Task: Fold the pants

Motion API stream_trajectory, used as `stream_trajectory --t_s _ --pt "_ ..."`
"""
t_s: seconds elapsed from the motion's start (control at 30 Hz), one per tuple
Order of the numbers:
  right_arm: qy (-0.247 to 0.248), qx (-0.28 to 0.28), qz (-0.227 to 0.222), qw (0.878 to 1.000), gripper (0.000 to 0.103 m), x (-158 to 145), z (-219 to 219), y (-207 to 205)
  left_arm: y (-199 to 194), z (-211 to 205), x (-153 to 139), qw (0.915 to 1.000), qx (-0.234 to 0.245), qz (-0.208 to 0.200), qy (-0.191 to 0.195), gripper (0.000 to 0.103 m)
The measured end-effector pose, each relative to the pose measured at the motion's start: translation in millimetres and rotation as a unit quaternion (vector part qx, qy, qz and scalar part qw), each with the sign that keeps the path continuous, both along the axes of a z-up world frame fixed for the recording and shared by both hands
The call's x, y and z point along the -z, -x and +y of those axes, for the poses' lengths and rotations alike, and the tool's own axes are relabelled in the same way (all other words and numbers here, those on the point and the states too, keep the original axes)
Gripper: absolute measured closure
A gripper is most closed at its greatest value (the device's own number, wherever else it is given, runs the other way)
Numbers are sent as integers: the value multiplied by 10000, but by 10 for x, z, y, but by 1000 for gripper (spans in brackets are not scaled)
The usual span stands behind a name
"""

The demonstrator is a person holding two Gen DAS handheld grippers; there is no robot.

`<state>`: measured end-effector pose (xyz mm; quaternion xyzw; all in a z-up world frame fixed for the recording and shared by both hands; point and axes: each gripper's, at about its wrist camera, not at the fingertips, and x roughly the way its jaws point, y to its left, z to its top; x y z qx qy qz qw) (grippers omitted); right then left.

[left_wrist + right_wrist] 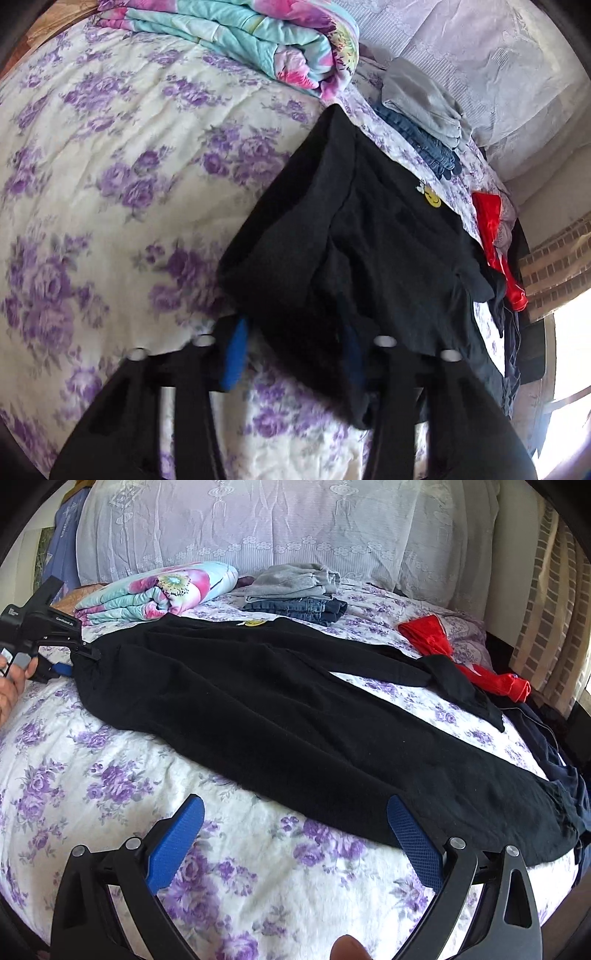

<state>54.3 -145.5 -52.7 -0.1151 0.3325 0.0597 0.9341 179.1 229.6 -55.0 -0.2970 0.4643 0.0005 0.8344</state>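
floral bed (110, 775), black pants (277, 709) laid across mid frame. left gripper (291, 350) fingers spread around the pants' end, lower centre. right gripper (295, 834) fingers spread, bottom of frame, beside pants' edge.

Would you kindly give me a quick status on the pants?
Left gripper at pants' end, grip unclear. Right gripper open, empty. Black pants laid out, unfolded. Red garment touching one leg.
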Motion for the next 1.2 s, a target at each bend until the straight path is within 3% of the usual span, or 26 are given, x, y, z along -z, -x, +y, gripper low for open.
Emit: stream_trajectory --t_s 0.07,0.17,0.33,0.43,0.53,0.6,0.67,0.7,0.77,0.87,0.9,0.97,1.0,1.07,1.1,1.2 --pt "-1 12 24 10000 3 7 -3 -20 25 1 -51 9998 -3 -186 31 89" --pt "16 16 15 10000 3 0 0 -28 279 -36 -245 9969 -84 -737 -262 90" --pt "-160 -77 -37 9998 3 -85 -10 19 915 45 -478 9897 -185 -1422 -31 90" --pt "-527 -330 18 9981 3 -169 -11 28 1285 75 -396 9899 -224 -1393 -119 90" --pt "-993 -809 140 9917 3 -307 68 -9 1520 49 -120 9934 -147 -1080 -355 89" --pt "-1346 -1265 292 9823 3 -460 206 -108 1572 -6 82 9946 -57 -859 -589 88" --pt "-1759 -1834 558 9656 3 -658 420 -300 1627 -46 110 9919 -30 -997 -788 86" --pt "-1910 -2086 658 9569 3 -751 550 -402 1630 -77 73 9903 -21 -1074 -882 76" --pt "-1927 -2492 756 9461 3 -899 830 -613 1659 -71 61 9892 -16 -1195 -853 38" --pt "-1087 -3127 645 9414 3 -1071 1522 -1073 1626 -51 21 9887 57 -1320 -702 31" --pt "-436 -3599 724 9292 3 -1054 1911 -1344 1602 -36 21 9887 150 -1345 -642 31" --pt "107 -3870 867 9179 3 -979 2268 -1651 1541 6 51 9898 182 -1330 -485 33" --pt "253 -3908 1028 9144 3 -930 2425 -1853 1501 42 81 9907 170 -1305 -350 37" --pt "456 -4002 1243 9068 13 -838 2641 -2126 1435 92 138 9922 182 -1230 -123 70" --pt "649 -4115 1330 8993 18 -758 2744 -2229 1393 117 174 9925 259 -1191 95 72" --pt "1309 -4610 1444 8658 18 -506 2992 -2330 1321 181 223 9902 435 -1211 538 75"
